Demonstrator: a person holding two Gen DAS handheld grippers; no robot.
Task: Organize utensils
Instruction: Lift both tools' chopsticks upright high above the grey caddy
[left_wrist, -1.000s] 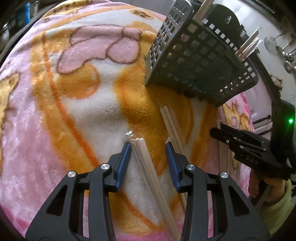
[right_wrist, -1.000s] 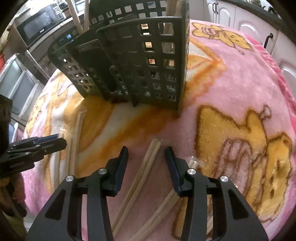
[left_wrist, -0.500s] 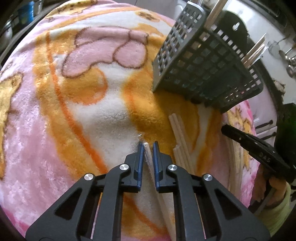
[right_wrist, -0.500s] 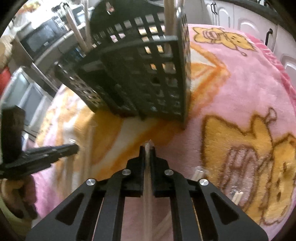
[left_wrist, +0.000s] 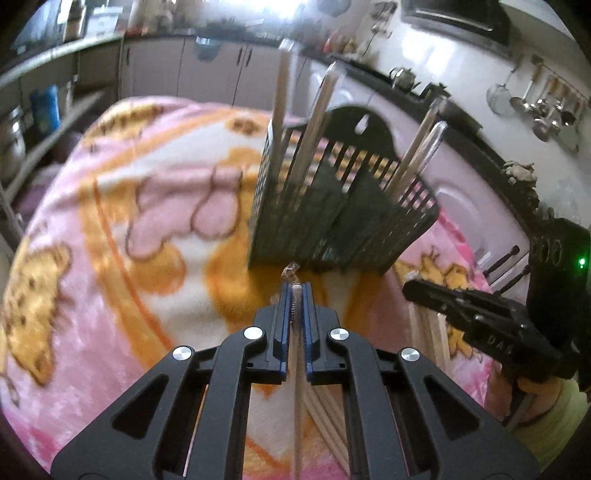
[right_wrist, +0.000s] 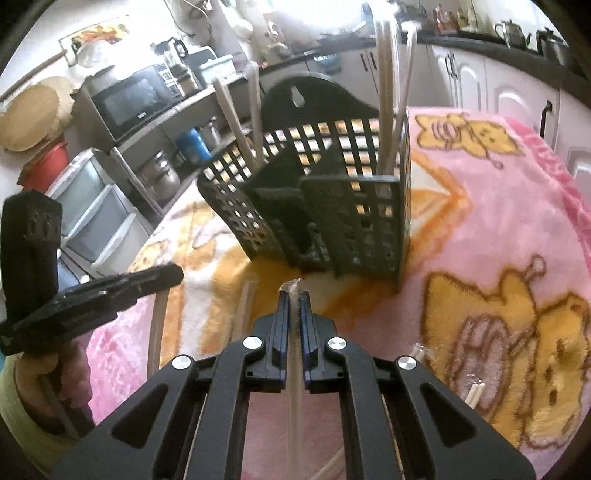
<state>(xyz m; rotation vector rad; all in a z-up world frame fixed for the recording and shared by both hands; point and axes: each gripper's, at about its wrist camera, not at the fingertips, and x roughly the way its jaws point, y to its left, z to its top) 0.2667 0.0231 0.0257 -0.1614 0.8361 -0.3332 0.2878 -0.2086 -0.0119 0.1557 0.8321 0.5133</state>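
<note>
My left gripper (left_wrist: 294, 291) is shut on a pair of pale chopsticks in a clear wrapper (left_wrist: 296, 373), lifted off the pink and orange blanket (left_wrist: 110, 229). Just beyond it stands the black slotted utensil basket (left_wrist: 332, 210), with several wrapped chopsticks (left_wrist: 280, 107) upright in its compartments. My right gripper (right_wrist: 294, 295) is shut on another pale chopstick pair (right_wrist: 294, 387), also raised and facing the same basket (right_wrist: 354, 206). Each gripper shows in the other's view: the right gripper (left_wrist: 461, 310) at the right edge, the left gripper (right_wrist: 110, 291) at the left.
Loose chopsticks lie on the blanket (right_wrist: 498, 206): one bundle (left_wrist: 428, 332) right of the left gripper, more chopsticks (right_wrist: 243, 306) and a wrapped pair (right_wrist: 474, 395) around the right one. Kitchen counters, cabinets, a microwave (right_wrist: 133, 99) and hanging ladles (left_wrist: 543, 110) ring the table.
Both grippers went from open around chopsticks on the blanket to shut on them, then rose and tilted up, so the basket's top and the kitchen beyond came into view.
</note>
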